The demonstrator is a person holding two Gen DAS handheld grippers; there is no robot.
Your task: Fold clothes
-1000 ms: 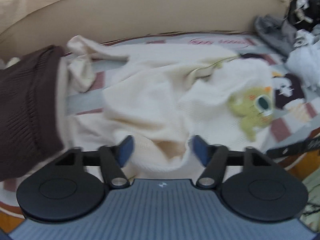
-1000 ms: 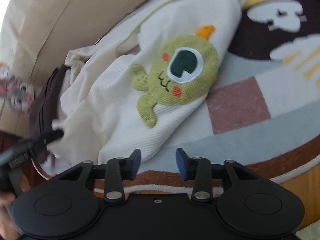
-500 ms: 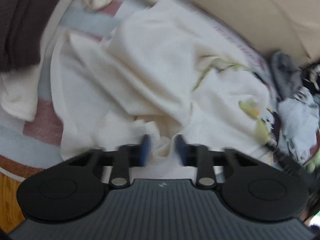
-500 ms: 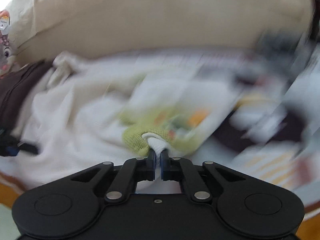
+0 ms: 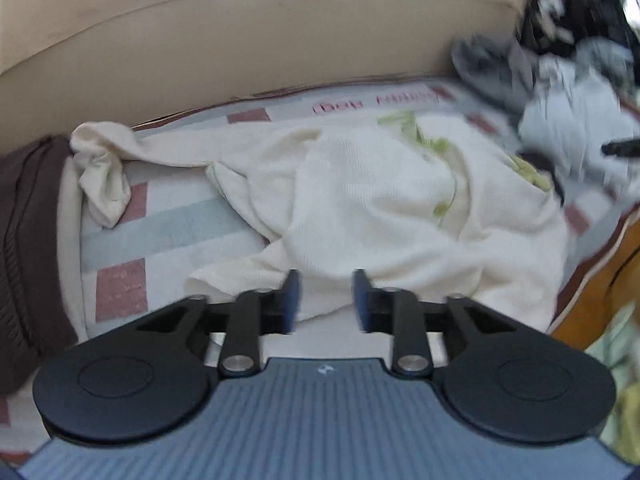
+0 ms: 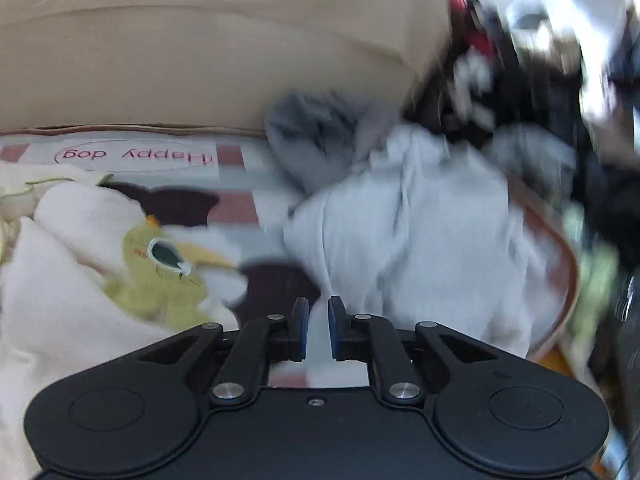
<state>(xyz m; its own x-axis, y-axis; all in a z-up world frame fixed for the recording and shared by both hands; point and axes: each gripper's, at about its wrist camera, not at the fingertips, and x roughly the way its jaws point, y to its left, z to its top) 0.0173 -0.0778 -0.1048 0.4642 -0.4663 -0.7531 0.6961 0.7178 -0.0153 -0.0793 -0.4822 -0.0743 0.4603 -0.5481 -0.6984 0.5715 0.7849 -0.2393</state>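
Note:
A cream knitted garment point(image 5: 380, 208) lies crumpled on the patterned mat point(image 5: 168, 220). In the right wrist view the same garment point(image 6: 60, 300) is at the left, its green one-eyed monster patch point(image 6: 156, 276) partly folded over. My left gripper point(image 5: 324, 296) hangs over the garment's near edge. Its jaws are opening, with cloth lying below the gap and neither pad pressing on it. My right gripper point(image 6: 318, 320) points past the garment at a pale grey pile point(image 6: 420, 220). Its jaws are opening too, a narrow gap with nothing held.
A beige sofa cushion point(image 5: 240, 40) backs the mat. At the left lie a brown knit garment point(image 5: 24, 240) and a small cream cloth point(image 5: 104, 184). A dark grey garment point(image 6: 316, 140) and blurred dark clothes point(image 6: 540, 80) fill the right. A wooden edge point(image 5: 592, 280) borders the mat.
Both grippers closed on the cream garment half a second ago and have now let go. The right gripper rose and swung right to the grey pile. The garment is bunched differently.

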